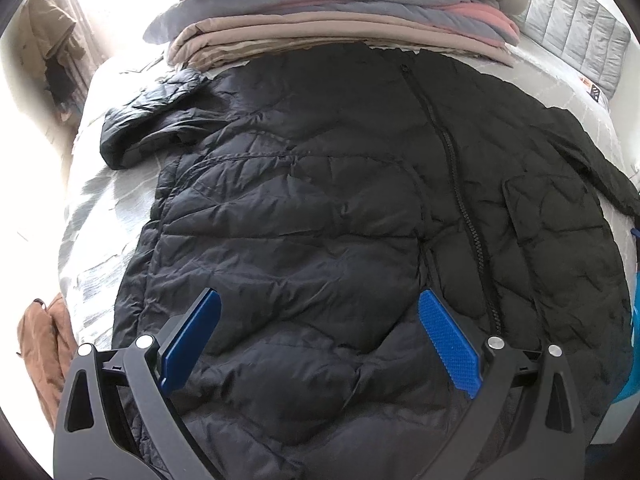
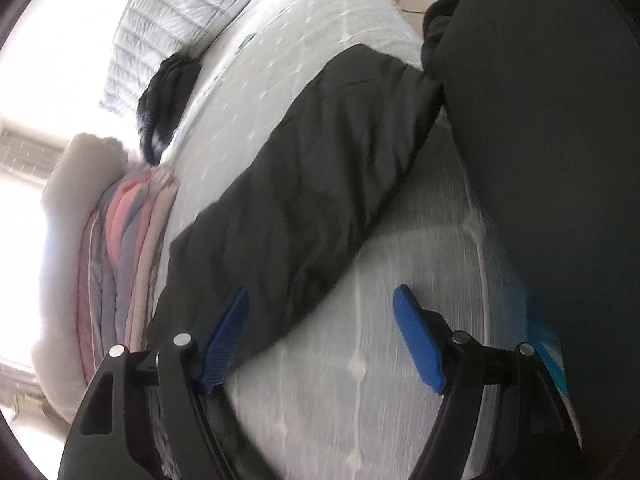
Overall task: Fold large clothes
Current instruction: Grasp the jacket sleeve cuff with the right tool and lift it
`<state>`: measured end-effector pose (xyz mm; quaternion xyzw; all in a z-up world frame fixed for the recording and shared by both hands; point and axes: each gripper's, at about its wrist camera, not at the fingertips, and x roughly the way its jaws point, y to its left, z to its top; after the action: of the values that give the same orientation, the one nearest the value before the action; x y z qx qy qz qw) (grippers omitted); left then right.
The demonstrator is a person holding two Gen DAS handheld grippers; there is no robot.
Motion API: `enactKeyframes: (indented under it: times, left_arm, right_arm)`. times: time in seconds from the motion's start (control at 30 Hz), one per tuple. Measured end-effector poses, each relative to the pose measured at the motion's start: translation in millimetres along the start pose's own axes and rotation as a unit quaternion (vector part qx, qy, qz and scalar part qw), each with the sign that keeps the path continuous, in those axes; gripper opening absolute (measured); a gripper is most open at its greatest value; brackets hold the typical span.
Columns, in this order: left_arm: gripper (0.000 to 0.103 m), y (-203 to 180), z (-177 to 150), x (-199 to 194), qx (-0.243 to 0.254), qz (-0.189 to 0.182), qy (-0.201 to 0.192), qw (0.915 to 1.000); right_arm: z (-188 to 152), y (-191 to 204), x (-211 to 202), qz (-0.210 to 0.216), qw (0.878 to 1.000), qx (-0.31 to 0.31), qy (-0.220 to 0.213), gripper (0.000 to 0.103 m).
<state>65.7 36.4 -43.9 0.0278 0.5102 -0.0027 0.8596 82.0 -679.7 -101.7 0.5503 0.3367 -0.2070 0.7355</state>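
Observation:
A large black quilted puffer jacket [image 1: 340, 200] lies spread front up on the bed, its zipper [image 1: 460, 176] running down right of centre. Its left sleeve [image 1: 148, 120] is bunched at the upper left. My left gripper [image 1: 320, 304] is open and empty, hovering over the jacket's lower part. In the right wrist view, which is rolled sideways and blurred, the jacket's right sleeve [image 2: 304, 200] lies stretched out across the mattress [image 2: 360, 360]. My right gripper [image 2: 320, 300] is open and empty just beside that sleeve, its left finger over the sleeve's edge.
A stack of folded blankets [image 1: 340, 12] sits at the head of the bed, touching the jacket's collar; it also shows in the right wrist view [image 2: 120, 240]. A brown garment [image 1: 40, 344] hangs off the bed's left side. A dark shape [image 2: 540, 160] fills the right wrist view's right side.

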Motion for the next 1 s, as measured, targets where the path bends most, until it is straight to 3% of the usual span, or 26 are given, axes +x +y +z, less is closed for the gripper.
enactKeyframes:
  times: [0.27, 0.37, 0.43, 0.6, 0.77, 1.0]
  left_arm:
    - [0.096, -4.4, 0.1, 12.2, 0.002, -0.005, 0.016, 0.9999]
    - [0.096, -7.9, -0.7, 14.8, 0.006, -0.004, 0.019, 0.9998]
    - [0.096, -8.1, -1.0, 15.2, 0.008, -0.006, 0.02, 0.9998]
    - [0.096, -3.4, -0.4, 13.1, 0.003, -0.01, 0.018, 0.9998]
    - [0.096, 1.2, 0.6, 7.9, -0.002, -0.017, 0.014, 0.9998]
    - [0.096, 12.3, -0.5, -5.1, -0.011, -0.027, 0.005, 0.9996]
  right_arm:
    - [36.6, 1.2, 18.8, 0.022, 0.998, 0.023, -0.055, 0.068]
    - [38.6, 3.1, 30.5, 0.022, 0.998, 0.012, -0.056, 0.022]
    - [38.1, 3.4, 32.3, 0.028, 0.998, 0.005, -0.064, 0.011]
    - [31.0, 20.8, 2.9, 0.048, 0.99, -0.04, -0.128, 0.007]
    - [33.6, 47.6, -50.2, 0.089, 0.974, -0.07, -0.196, 0.007]
    - [26.8, 102.6, -67.6, 0.11, 0.967, -0.109, -0.204, 0.007]
